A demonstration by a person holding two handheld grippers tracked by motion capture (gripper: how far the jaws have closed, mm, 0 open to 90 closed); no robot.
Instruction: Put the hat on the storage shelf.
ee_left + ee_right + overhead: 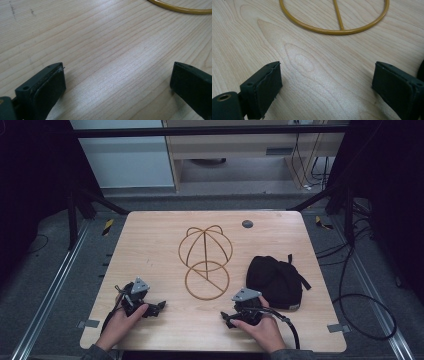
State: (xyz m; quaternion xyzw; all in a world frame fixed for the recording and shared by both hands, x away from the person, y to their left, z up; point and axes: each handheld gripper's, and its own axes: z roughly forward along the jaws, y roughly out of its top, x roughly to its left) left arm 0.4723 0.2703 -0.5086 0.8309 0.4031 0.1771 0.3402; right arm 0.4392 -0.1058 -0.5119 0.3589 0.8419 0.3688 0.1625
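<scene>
1. Golden wire forms the hat stand, which sits at the middle of the tabletop: a flat ring base toward the person and a domed cage on a stem behind it.
2. A black cap lies crumpled on the tabletop just to the right of the stand, apart from the ring.
3. The work in hand looks like putting the cap on the dome; neither item is held yet.
4. To do it well, the right gripper should likely turn toward the cap, which lies just beyond it, and pinch a firm edge such as the brim rather than loose cloth.
5. The left gripper could steady the ring base so the light wire frame does not slide or tip when the cap comes over it.
6. Both grippers rest low on the near edge of the tabletop, each in a hand, pointing inward toward each other.
7. In the left gripper view its fingers stand wide apart over bare wood, with an arc of the ring at the top edge.
8. In the right gripper view its fingers are likewise spread with nothing between them, the ring and its crossbar ahead.
</scene>
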